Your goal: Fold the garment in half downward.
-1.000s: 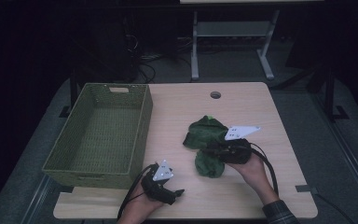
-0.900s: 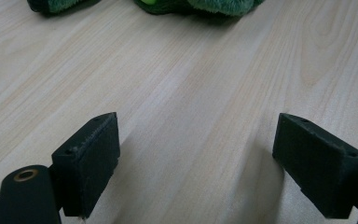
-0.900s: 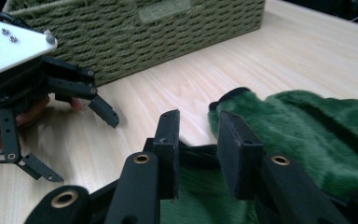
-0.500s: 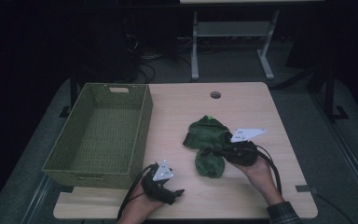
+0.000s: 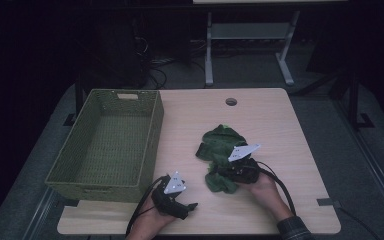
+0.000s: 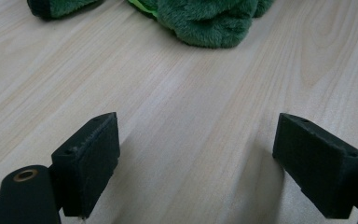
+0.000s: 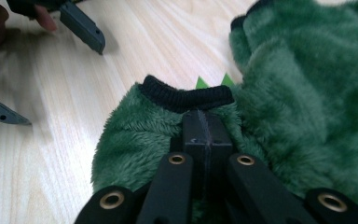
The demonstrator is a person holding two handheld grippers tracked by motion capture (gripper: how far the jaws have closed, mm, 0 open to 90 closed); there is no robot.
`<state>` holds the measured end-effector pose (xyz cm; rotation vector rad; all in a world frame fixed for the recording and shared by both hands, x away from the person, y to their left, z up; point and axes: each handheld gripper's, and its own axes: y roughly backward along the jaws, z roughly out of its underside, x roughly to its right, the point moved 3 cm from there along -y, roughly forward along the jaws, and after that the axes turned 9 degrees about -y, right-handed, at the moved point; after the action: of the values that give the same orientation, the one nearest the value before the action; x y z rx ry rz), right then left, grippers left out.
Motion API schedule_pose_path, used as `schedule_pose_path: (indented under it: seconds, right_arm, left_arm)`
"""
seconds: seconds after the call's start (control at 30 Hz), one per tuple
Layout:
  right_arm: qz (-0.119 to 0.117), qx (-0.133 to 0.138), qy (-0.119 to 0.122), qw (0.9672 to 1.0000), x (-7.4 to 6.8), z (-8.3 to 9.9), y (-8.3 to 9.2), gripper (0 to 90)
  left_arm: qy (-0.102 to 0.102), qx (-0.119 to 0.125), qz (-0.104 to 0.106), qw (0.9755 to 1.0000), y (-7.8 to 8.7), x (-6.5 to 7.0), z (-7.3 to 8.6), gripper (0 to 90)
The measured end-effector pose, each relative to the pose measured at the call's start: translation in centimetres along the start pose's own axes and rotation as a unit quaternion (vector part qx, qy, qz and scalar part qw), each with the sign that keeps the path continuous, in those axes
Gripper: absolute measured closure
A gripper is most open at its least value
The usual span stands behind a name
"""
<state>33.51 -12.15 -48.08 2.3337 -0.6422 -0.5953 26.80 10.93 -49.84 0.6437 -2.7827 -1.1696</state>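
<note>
A dark green fleece garment [image 5: 219,145] with a black ribbed cuff [image 7: 186,97] and light green spikes lies crumpled right of the table's middle. My right gripper [image 5: 221,173] lies low on the garment's near lump. Its jaws are shut, with the tips [image 7: 204,130] sunk in the pile just behind the cuff and fleece bunched around them. My left gripper [image 5: 187,200] rests near the front edge, left of the garment. Its jaws stand wide open over bare wood [image 6: 196,163]. The garment [image 6: 205,23] lies ahead of them.
A green woven basket [image 5: 100,192] stands along the left side of the wooden table [image 5: 270,120], with nothing visible in it. A round cable hole [image 5: 231,101] sits near the far edge. Dark floor and a metal stand lie beyond.
My right hand has sunk and shifted left onto the near part of the garment. The left hand has stayed put.
</note>
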Motion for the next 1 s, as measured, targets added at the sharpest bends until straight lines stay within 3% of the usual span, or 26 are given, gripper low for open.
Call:
schedule_pose_path:
  seconds: [0.23, 0.4, 0.5, 0.7, 0.87, 0.93, 1.0]
  right_arm:
    - [0.000, 0.002, -0.009, 1.0000, 0.0, 0.2, 0.1, 89.8]
    - [0.015, 0.034, -0.011, 0.9993, 0.1, -0.5, 1.7, 72.5]
    - [0.018, 0.047, -0.020, 0.9985, 0.4, -0.6, 2.6, 65.6]
    - [0.033, 0.060, -0.029, 0.9973, 0.9, -1.0, 4.1, 55.1]
    - [0.045, 0.068, -0.034, 0.9961, 1.6, -1.2, 4.9, 52.5]
    - [0.048, 0.072, -0.037, 0.9955, 1.8, -1.3, 5.2, 52.1]
    - [0.052, 0.082, -0.036, 0.9946, 2.2, -1.5, 5.5, 51.9]
  left_arm:
    - [0.001, 0.000, -0.001, 1.0000, 0.0, 0.0, 0.0, 12.7]
    - [-0.001, 0.000, 0.001, 1.0000, 0.0, -0.1, 0.0, 12.8]
    - [0.013, 0.000, 0.008, 0.9999, 0.0, -0.3, -0.2, 13.2]
    - [0.018, -0.003, 0.017, 0.9997, 0.0, -0.6, -1.6, 15.0]
    - [0.019, -0.001, 0.015, 0.9997, 0.1, -1.3, -2.9, 15.1]
    - [0.020, 0.005, 0.026, 0.9995, 0.4, -1.8, -3.4, 22.3]
    - [0.022, 0.006, 0.019, 0.9996, 0.5, -2.4, -4.0, 23.6]
